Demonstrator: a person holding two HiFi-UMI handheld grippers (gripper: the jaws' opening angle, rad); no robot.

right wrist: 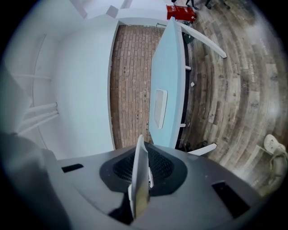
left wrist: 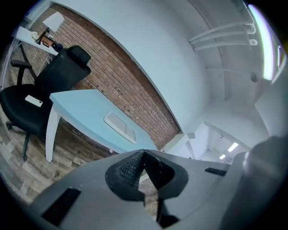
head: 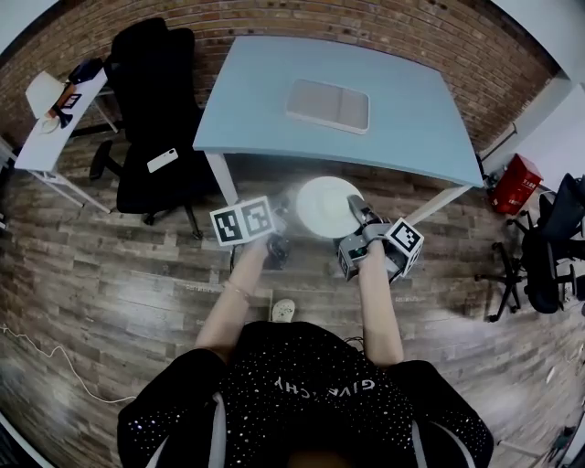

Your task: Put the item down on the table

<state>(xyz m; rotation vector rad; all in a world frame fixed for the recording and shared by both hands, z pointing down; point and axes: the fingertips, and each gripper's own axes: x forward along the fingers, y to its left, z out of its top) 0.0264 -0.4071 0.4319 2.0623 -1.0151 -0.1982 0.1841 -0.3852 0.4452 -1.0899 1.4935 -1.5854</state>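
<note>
Plainly, the plate is a round, smooth white disc with a shallow raised rim and a matte, unpatterned face. In the head view it hangs in the air just short of the near edge of the desk, over the floor rather than on the top. The right tool pinches it by the rim: in the right gripper view the plate stands edge-on between the two dark, cross-hatched pads as a thin pale blade (its thickness barely shows), reaching from the tips back towards the camera. The left tool has its jaws pressed together with nothing between them, their ribbed black pads meeting in a sharp peak against the grey plastic body. The desk has a flat, pale blue top with rounded corners on slanted white legs, and a shallow grey-white rectangular tray with softened corners lies near its far side. To the left of the desk stands a black office chair with a slim white phone lying on its seat. Behind the desk runs a rough red brick wall, and the floor is grey-brown wooden planking.
</note>
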